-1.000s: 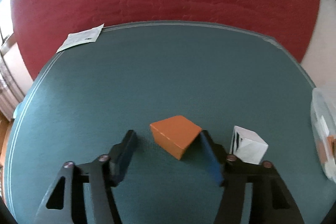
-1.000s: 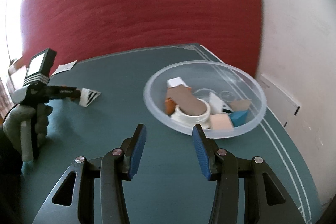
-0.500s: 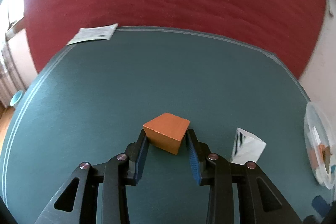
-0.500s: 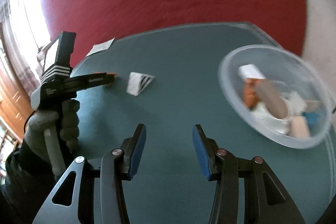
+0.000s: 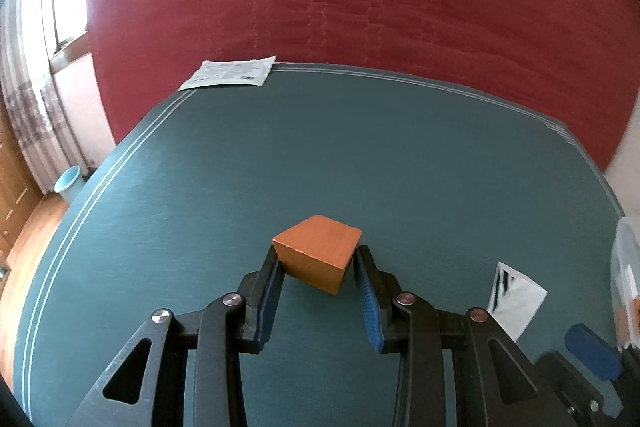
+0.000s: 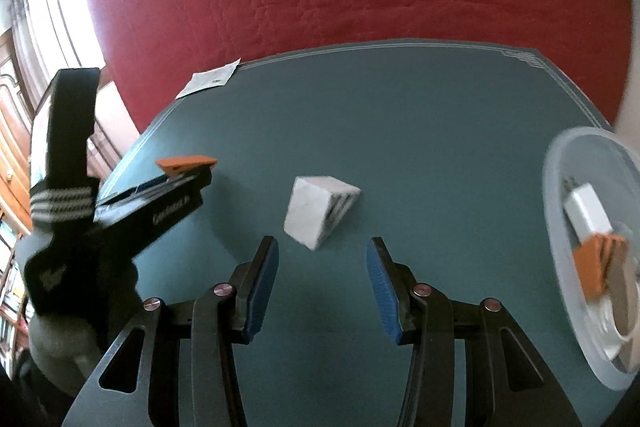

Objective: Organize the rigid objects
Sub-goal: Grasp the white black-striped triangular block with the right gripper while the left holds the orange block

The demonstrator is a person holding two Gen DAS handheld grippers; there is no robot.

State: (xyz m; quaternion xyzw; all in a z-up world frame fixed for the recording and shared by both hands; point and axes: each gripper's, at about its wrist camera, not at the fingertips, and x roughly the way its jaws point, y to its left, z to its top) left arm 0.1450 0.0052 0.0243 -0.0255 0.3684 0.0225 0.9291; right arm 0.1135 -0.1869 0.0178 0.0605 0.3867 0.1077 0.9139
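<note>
left claw [image 5: 318, 259] angled down, clamping orange block [image 5: 318, 251]

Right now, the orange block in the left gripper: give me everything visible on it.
The orange block is a small wedge-like solid with flat faces and crisp edges, matte, looks like painted wood. The left gripper is shut on it, blue pads pressing its two sides. From the right wrist view it looks lifted just clear of the green table mat. Nothing else touches it.
</note>
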